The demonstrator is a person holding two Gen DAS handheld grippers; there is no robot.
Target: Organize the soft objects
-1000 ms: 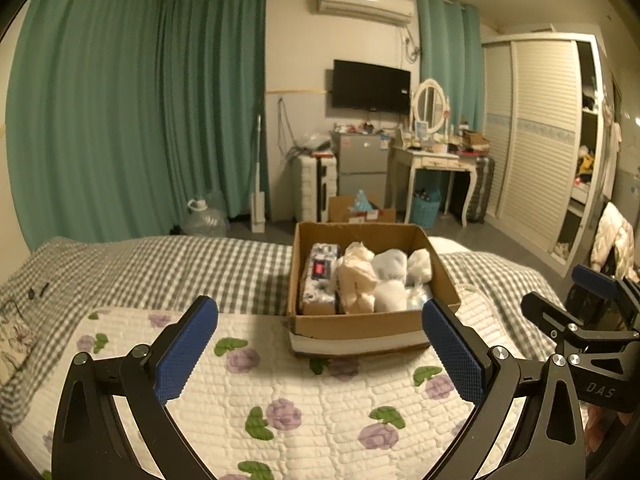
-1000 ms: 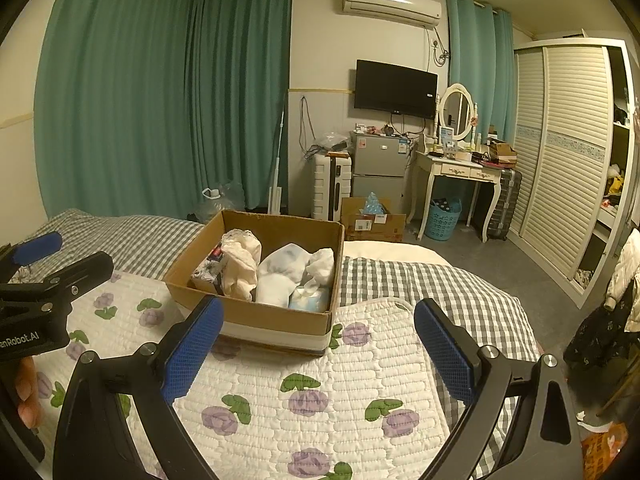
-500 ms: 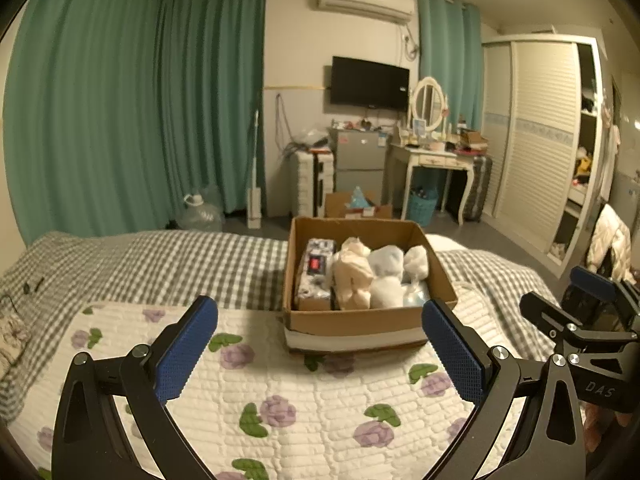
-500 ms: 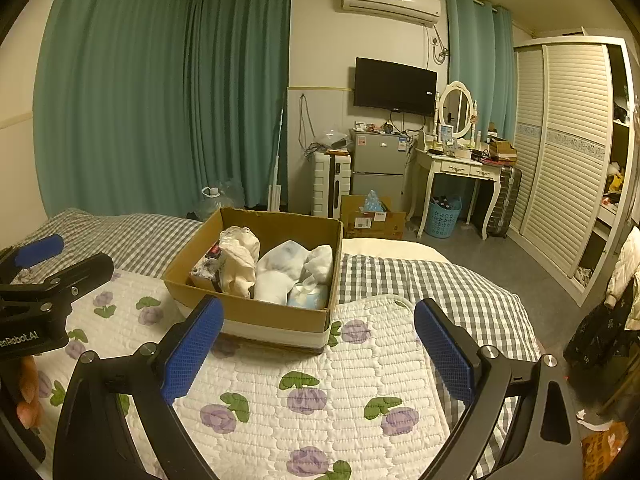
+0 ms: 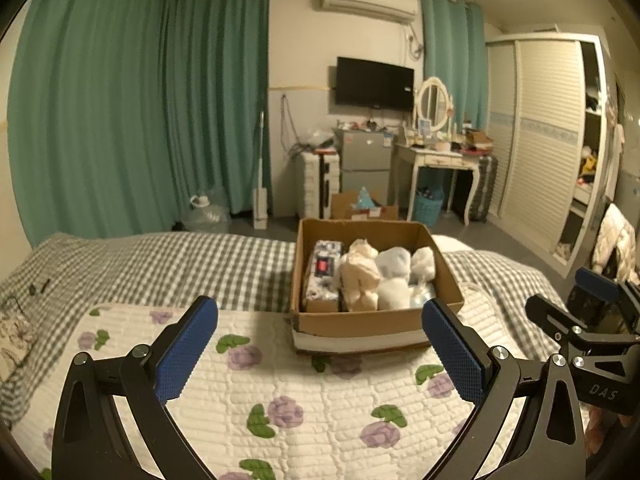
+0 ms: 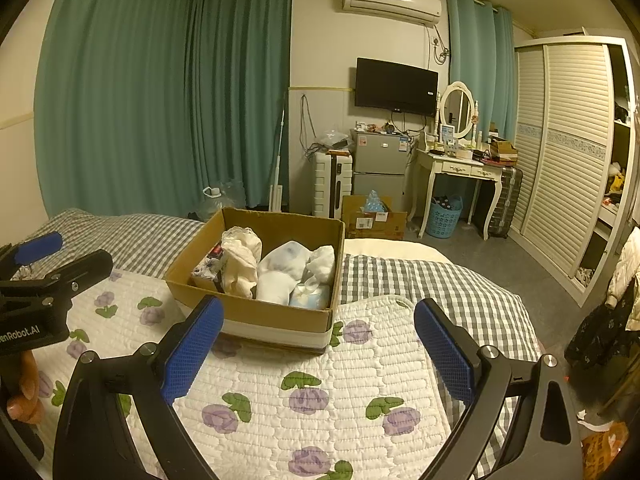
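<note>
With both the left gripper (image 5: 320, 344) and right gripper (image 6: 318, 344) held empty, jaws wide apart, the soft bundles (image 6: 280, 268) in the cardboard box (image 5: 360, 326) on the bed's quilt (image 6: 320, 392) are best approached slowly from above.

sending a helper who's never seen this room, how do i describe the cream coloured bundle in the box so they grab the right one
On the bed, find the open cardboard box sitting on the floral quilt. Inside it, soft items stand side by side. The cream bundle sits between the printed pack at one end and the white bundles; it alone is yellowish beige with a lacy top.
</note>
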